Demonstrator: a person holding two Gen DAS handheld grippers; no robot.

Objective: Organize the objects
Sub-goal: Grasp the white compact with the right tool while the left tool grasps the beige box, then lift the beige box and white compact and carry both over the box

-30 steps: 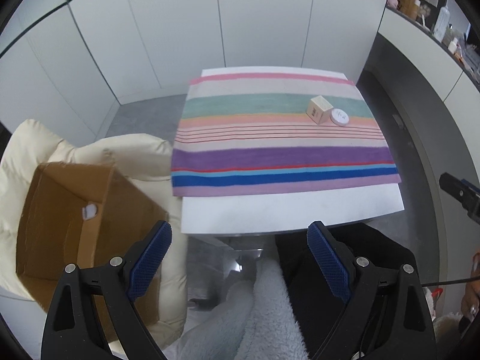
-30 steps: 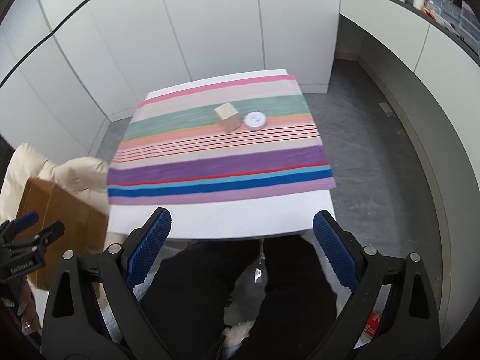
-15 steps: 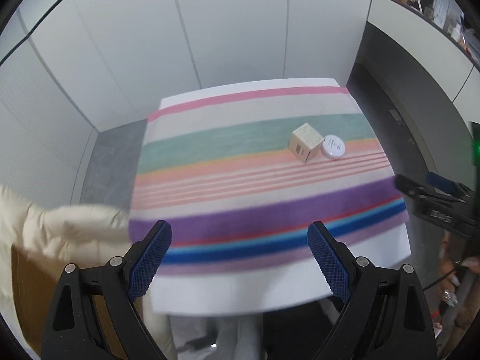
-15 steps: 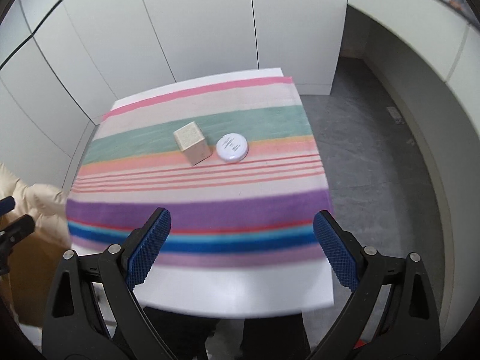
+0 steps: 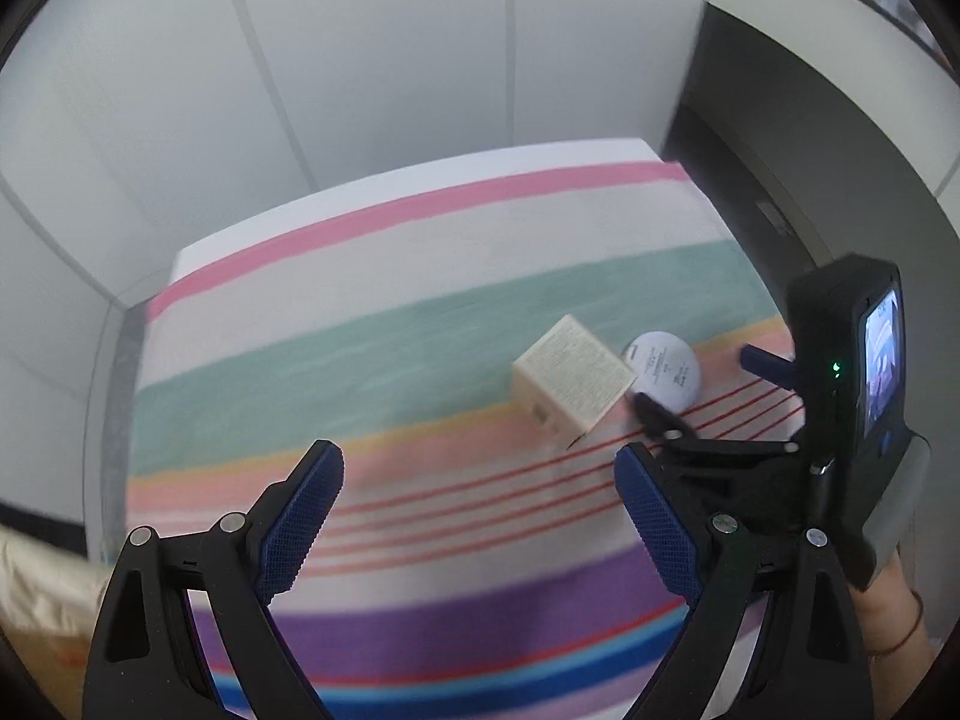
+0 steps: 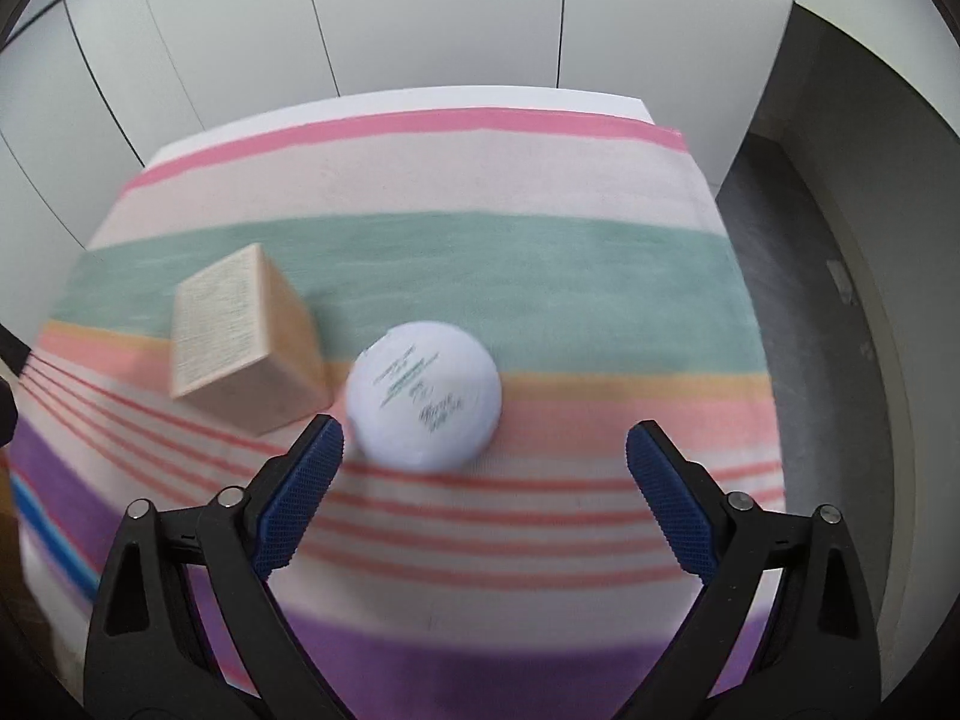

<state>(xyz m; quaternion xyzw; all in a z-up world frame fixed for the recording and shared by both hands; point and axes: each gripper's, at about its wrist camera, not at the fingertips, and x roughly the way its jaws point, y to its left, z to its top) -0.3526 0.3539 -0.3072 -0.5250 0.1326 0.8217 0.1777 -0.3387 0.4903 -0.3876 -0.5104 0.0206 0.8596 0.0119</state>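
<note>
White panelled walls close off the far side of a white bench [image 6: 600, 99], which is covered almost entirely by a striped cloth [image 6: 540, 276] in pink, cream, teal, peach, purple and blue bands. Two items sit on the cloth near its middle, on the border of the teal and peach stripes: a small beige cardboard box [image 5: 570, 381] with fine print on its top face, and a round white jar [image 6: 423, 396] with dark lettering on its lid. The box stands just to the left of the jar; whether they touch cannot be determined because of blur.

Left claw [image 5: 480, 516]: jaws spread wide, nothing between the blue pads, positioned above the near stripes of the cloth, short of the box.

Right claw [image 6: 486, 498]: jaws spread wide, nothing gripped. The jar lies just beyond the gap, close to the left pad. In the left wrist view this claw appears at the right edge with its black camera unit [image 5: 852, 396], its fingertips reaching toward the jar.

A cream padded item [image 5: 36, 588] shows at the lower left, off the bench.
</note>
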